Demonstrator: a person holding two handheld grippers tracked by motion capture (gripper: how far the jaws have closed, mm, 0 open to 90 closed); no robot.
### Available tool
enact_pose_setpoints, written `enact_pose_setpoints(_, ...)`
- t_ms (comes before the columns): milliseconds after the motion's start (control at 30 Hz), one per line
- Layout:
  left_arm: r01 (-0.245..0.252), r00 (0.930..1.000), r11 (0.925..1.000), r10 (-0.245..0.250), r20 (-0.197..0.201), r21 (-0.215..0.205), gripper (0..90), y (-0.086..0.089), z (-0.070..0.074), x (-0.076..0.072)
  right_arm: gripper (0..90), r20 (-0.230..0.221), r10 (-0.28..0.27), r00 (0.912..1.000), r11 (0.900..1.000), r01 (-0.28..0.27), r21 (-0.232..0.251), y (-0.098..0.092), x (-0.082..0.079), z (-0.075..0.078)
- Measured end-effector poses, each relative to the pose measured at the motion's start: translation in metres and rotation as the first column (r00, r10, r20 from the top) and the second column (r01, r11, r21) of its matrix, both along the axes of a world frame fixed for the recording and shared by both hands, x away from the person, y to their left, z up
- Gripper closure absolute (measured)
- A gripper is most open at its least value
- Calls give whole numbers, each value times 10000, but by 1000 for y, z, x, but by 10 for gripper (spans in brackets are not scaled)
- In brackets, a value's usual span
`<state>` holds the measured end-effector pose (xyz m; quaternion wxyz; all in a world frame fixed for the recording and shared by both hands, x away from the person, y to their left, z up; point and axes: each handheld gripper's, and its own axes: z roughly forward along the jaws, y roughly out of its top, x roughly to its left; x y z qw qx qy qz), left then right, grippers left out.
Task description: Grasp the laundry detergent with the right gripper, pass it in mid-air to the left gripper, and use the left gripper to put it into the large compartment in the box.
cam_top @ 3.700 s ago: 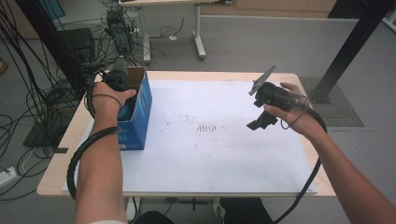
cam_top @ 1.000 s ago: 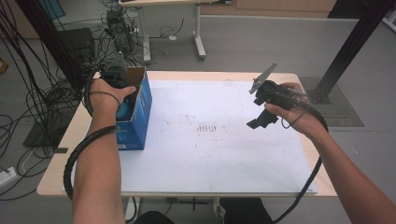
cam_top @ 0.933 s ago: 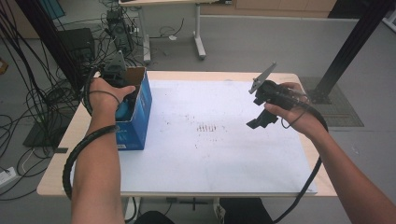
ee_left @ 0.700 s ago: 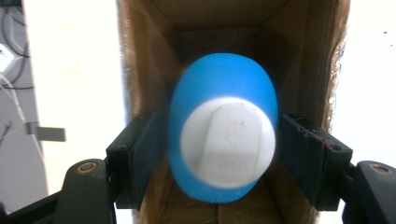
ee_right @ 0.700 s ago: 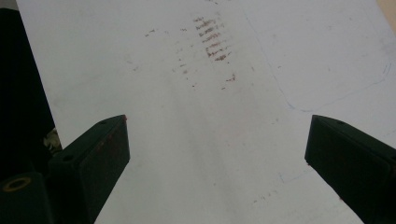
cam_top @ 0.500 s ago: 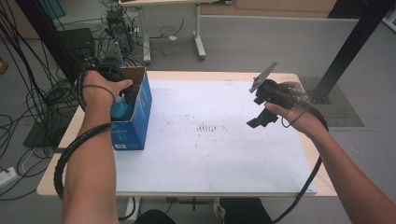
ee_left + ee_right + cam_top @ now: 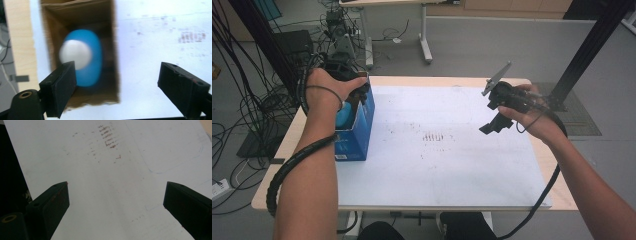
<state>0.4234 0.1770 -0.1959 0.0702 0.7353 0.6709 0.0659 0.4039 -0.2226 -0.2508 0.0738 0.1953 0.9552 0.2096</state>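
Note:
An open blue cardboard box point(image 7: 360, 131) stands at the table's left edge. Inside it lies a blue rounded thing point(image 7: 91, 65) with a white end point(image 7: 75, 53), also glimpsed from the high view point(image 7: 344, 115). My left gripper point(image 7: 117, 82) hangs over the box mouth, held from above by a hand point(image 7: 331, 86). Its jaws have just been opening and stand wide apart with nothing between them; the blue thing lies free below. My right gripper point(image 7: 498, 109) hovers open above the table's right half, and its view point(image 7: 116, 202) looks down on bare white sheet.
A white sheet point(image 7: 447, 165) covers most of the wooden table point(image 7: 277, 165), with dark smudges point(image 7: 436, 137) at its middle. Cables point(image 7: 242, 110) crowd the floor at left. A black post point(image 7: 592, 45) rises at the far right, and another table's legs point(image 7: 424, 35) stand behind.
My left hand has lifted and drawn back toward the box's far end. Its jaws have parted, leaving the blue thing in the box. The right hand has kept still.

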Motion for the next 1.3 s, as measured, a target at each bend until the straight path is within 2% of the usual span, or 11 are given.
enact_pose_setpoints(33, 141, 9999, 9997, -140, 49, -196, 146, -7, 0, -2, 64, 31, -17, 10000, 10000, 17, -14, -1, 2, 1)
enact_pose_setpoints(200, 625, 9980, 9978, -623, 91, -212, 124, -25, 1, -6, 64, -15, -89, 10000, 9996, 89, -269, -3, 10, 6)
enact_pose_setpoints(333, 1166, 9931, 9931, -1165, 116, -141, 113, -44, 2, -9, 64, -231, -149, 9996, 9987, 137, -491, -4, 20, 8)
enact_pose_setpoints(433, 1366, 9905, 9905, -1363, 193, -136, 108, -51, 4, -10, 64, -352, -269, 9990, 9981, 249, -561, -6, 28, 7)
enact_pose_setpoints(600, 1938, 9810, 9810, -1938, 98, 51, 106, -68, 3, -14, 64, -517, -529, 9973, 9971, 500, -574, -10, 38, 9)
enact_pose_setpoints(733, 2110, 9774, 9775, -2108, 181, -64, 106, -75, 3, -15, 64, -540, -777, 9955, 9954, 745, -599, -14, 46, 12)
enact_pose_setpoints(933, 2341, 9721, 9722, -2340, 159, -26, 106, -83, 3, -14, 63, -390, -853, 9956, 9946, 827, -632, -14, 49, 21)
enact_pose_setpoints(1100, 2448, 9695, 9696, -2446, 156, -73, 105, -85, 3, -12, 63, -446, -842, 9954, 9936, 805, -787, -11, 52, 21)
enact_pose_setpoints(1300, 2441, 9697, 9697, -2440, 71, -110, 105, -84, -1, -12, 63, -517, -811, 9954, 9927, 760, -936, -7, 55, 18)
